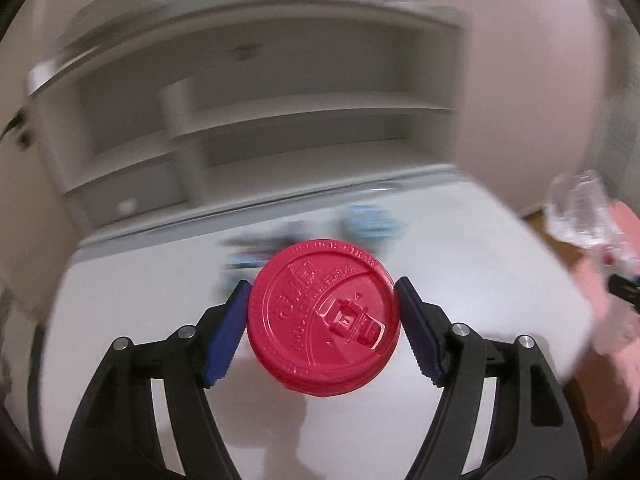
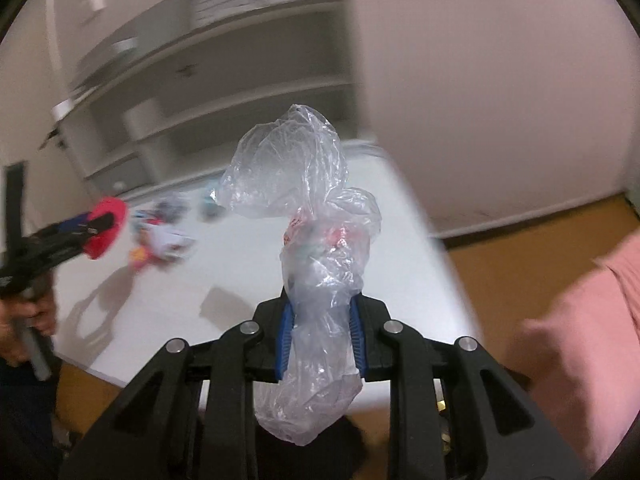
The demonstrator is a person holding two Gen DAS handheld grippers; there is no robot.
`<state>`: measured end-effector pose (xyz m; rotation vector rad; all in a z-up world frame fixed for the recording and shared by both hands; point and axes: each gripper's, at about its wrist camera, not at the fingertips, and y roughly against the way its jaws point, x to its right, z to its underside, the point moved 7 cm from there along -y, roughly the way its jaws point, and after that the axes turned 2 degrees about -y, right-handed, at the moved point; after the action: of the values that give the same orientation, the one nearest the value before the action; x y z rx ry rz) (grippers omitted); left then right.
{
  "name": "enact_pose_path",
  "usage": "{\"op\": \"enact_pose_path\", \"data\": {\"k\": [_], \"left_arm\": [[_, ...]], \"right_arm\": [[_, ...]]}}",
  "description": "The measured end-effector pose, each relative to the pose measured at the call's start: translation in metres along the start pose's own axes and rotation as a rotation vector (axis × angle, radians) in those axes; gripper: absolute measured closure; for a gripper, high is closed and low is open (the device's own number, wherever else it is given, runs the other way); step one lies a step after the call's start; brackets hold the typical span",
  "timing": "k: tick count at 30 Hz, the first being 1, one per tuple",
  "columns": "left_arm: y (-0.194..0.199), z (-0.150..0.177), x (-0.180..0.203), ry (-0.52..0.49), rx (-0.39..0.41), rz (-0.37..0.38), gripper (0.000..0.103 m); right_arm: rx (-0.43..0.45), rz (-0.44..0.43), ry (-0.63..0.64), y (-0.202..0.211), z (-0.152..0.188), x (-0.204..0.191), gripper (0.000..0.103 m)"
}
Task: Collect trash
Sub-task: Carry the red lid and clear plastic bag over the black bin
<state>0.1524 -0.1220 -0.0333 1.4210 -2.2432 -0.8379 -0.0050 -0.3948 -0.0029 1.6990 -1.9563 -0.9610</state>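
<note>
A red plastic cup lid sits flat between the blue pads of my left gripper, which is shut on its rim and holds it above the white table. The right wrist view shows the same lid edge-on at far left. My right gripper is shut on a crumpled clear plastic bag that has coloured scraps inside and stands up past the fingers. The left wrist view shows that bag at the right edge.
Blurred loose wrappers and a teal item lie on the far part of the table. A white shelf unit stands behind it. Wood floor lies to the right. A pink sleeve is close at right.
</note>
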Motion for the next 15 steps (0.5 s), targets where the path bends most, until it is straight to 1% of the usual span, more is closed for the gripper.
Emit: {"op": "enact_pose_path", "data": {"k": [2,3,4,6,7,8,11,12,14,15], "left_arm": [[0.007,-0.003,0.059,-0.056,0.019,0.088,0.032],[0.009,-0.004,0.08,-0.078,0.027,0.121,0.032],[0.011,-0.004,0.114,-0.113,0.037,0.173,0.032],[0.014,0.002,0.177,-0.181,0.047,0.264,0.032],[0.014,0.005,0.199,-0.206,0.047,0.297,0.032],[0.015,0.01,0.224,-0.232,0.046,0.334,0.032],[0.009,0.039,0.31,-0.326,0.022,0.446,0.032],[0.006,0.046,0.327,-0.347,0.014,0.466,0.032],[-0.004,0.072,0.371,-0.4,-0.013,0.518,0.032],[-0.008,0.081,0.382,-0.413,-0.025,0.534,0.032]], "right_arm": [[-0.006,0.074,-0.045,0.013,0.018,0.048,0.078],[-0.014,0.114,-0.073,0.02,0.03,0.074,0.078],[-0.025,0.156,-0.109,0.027,0.044,0.103,0.078],[-0.04,0.219,-0.162,0.036,0.068,0.145,0.078],[-0.046,0.247,-0.188,0.041,0.079,0.164,0.078],[-0.055,0.283,-0.231,0.047,0.096,0.191,0.078],[-0.074,0.343,-0.312,0.057,0.133,0.24,0.078],[-0.078,0.354,-0.327,0.058,0.141,0.25,0.078],[-0.1,0.374,-0.358,0.056,0.161,0.27,0.078],[-0.12,0.382,-0.374,0.052,0.174,0.279,0.078]]}}
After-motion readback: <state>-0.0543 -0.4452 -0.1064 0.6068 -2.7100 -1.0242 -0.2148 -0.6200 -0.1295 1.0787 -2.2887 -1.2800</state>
